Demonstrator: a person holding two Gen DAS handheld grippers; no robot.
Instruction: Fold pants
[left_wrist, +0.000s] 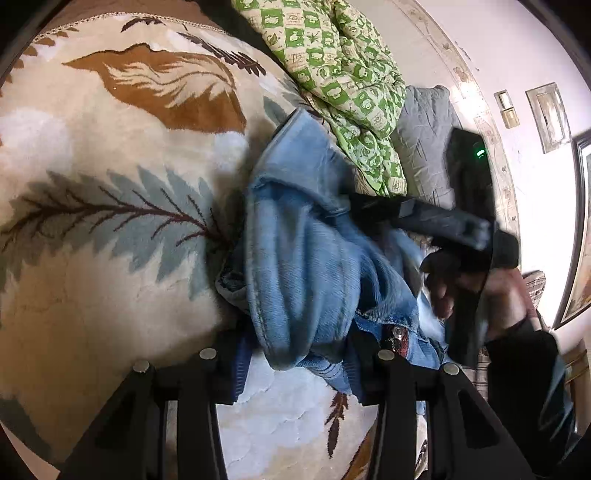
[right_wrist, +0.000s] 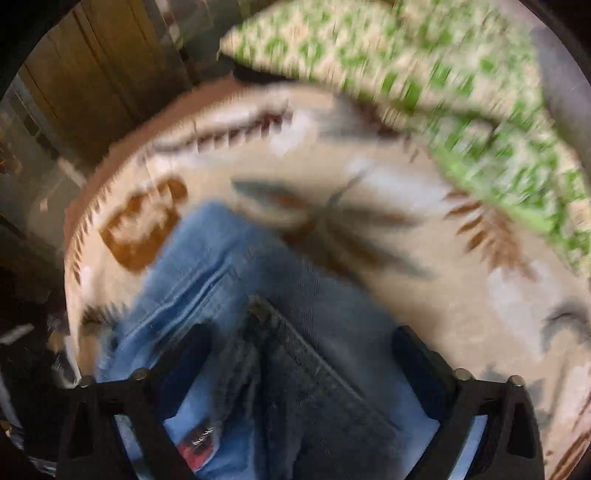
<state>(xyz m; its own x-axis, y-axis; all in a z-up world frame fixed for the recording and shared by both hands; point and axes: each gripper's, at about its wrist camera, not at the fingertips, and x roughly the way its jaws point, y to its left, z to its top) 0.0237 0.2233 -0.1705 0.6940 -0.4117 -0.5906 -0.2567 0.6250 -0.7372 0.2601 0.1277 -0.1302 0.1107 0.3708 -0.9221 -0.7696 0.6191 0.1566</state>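
From the left wrist view, the left tongs (left_wrist: 295, 373) are clenched on a bunched fold of the jeans (left_wrist: 295, 258), the blue denim pinched between the two fingers near the waistband rivet and rising in a crumpled heap just ahead of them on the bed's leaf-patterned blanket (left_wrist: 110, 184). To the right of these tongs, the right tongs (left_wrist: 373, 212) come in across the pile, carried by the person's hand (left_wrist: 480, 291); their tips are smeared by motion and lie against the denim, so from here I cannot tell how they stand. Beyond the heap lie a green checked quilt (left_wrist: 340, 74) and a grey pillow (left_wrist: 424, 133). From the right wrist view, heavily blurred, the right tongs (right_wrist: 301, 365) stand apart and released, with the jeans (right_wrist: 229, 266) directly under and between the fingers: a darker pocket panel runs up the middle, and a paler leg stretches away ahead and to the left over the leaf-patterned blanket (right_wrist: 461, 314). The pads do not appear to press the cloth. I judge the task to be at its beginning: the pants are still crumpled, and both tongs are taking hold of the waist end. The next move seems to call for the right tongs to close on the waistband opposite the left grip, then for both to lift and spread the denim flat before any fold.
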